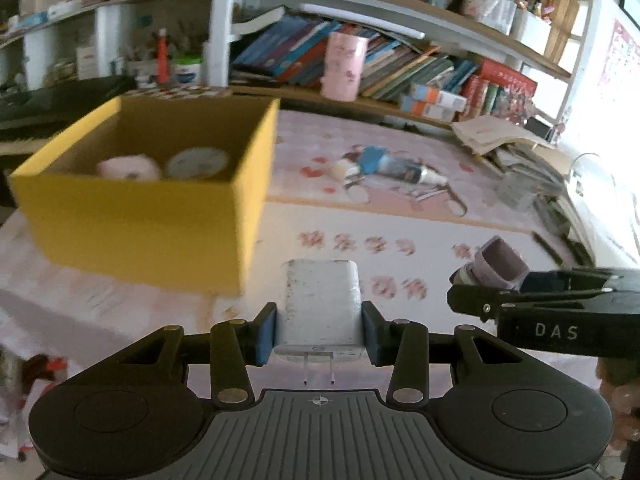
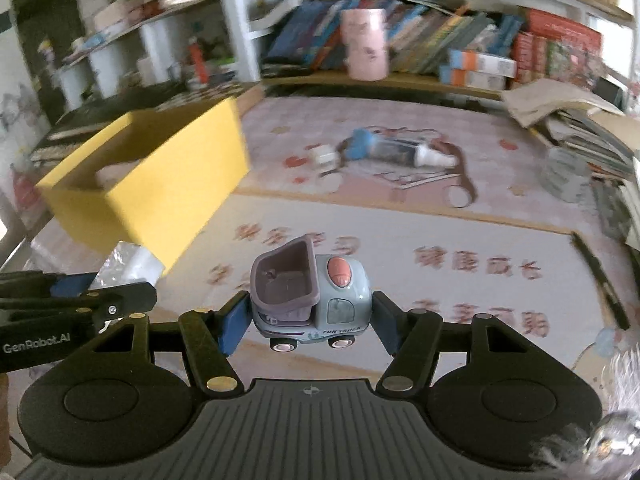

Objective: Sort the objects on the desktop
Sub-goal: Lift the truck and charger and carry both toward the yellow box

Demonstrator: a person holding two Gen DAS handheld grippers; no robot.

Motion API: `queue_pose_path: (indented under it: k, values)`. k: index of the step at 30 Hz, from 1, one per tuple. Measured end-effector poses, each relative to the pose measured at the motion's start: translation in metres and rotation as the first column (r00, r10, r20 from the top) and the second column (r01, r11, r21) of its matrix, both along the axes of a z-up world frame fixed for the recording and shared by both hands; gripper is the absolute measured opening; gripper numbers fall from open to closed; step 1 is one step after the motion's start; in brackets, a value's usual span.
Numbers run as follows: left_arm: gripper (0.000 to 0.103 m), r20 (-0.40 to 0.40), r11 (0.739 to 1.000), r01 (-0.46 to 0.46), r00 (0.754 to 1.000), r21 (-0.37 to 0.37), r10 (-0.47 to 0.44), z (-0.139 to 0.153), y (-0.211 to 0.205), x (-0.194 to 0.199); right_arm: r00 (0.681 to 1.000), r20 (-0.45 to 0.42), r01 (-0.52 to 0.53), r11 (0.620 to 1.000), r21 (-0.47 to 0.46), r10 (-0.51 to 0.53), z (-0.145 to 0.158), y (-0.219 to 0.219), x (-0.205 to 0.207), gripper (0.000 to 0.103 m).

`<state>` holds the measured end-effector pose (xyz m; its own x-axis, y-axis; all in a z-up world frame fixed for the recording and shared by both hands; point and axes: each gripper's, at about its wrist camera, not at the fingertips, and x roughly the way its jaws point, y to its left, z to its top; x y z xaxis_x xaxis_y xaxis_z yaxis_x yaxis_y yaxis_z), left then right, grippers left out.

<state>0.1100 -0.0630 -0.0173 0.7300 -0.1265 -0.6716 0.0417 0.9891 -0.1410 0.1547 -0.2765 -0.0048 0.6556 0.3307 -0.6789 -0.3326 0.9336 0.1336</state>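
Observation:
My left gripper is shut on a white plug adapter, held above the pink desk mat with its prongs toward the camera. My right gripper is shut on a small blue-grey toy truck with a purple bucket, held above the mat. A yellow box stands at the left, with a pink item and a round white item inside. It also shows in the right wrist view. The right gripper with the truck shows at the right of the left wrist view.
A blue-capped tube and scissors lie on the mat farther back. A pink cup stands on the shelf among books. Stacked papers and books crowd the right edge. A pen lies at the right.

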Motion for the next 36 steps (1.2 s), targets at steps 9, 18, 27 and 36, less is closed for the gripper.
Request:
queue_pose_path:
  k: [9,18,27,36]
  values:
    - [0.042,-0.035,0.999,-0.046,0.998,-0.005,0.046,-0.006,0.056,-0.04,0.998,-0.013,-0.066,0.997,-0.03,0.066,-0.004,0.058,-0.041,0.061]
    - [0.042,-0.027,0.998,-0.07,0.997,-0.005,0.07,-0.006,0.101,-0.078,0.993,-0.028,-0.111,0.993,-0.029,0.11,-0.012,0.112,-0.077,0.061]
    - [0.042,-0.007,0.996,-0.092,0.996,-0.012,0.091,-0.004,0.133,-0.101,0.988,-0.029,-0.151,0.988,-0.031,0.15,-0.011,0.15,-0.095,0.061]
    - [0.042,-0.001,0.994,-0.104,0.995,-0.019,0.104,-0.002,0.151,-0.106,0.983,-0.019,-0.184,0.982,-0.046,0.184,-0.007,0.174,-0.098,0.061]
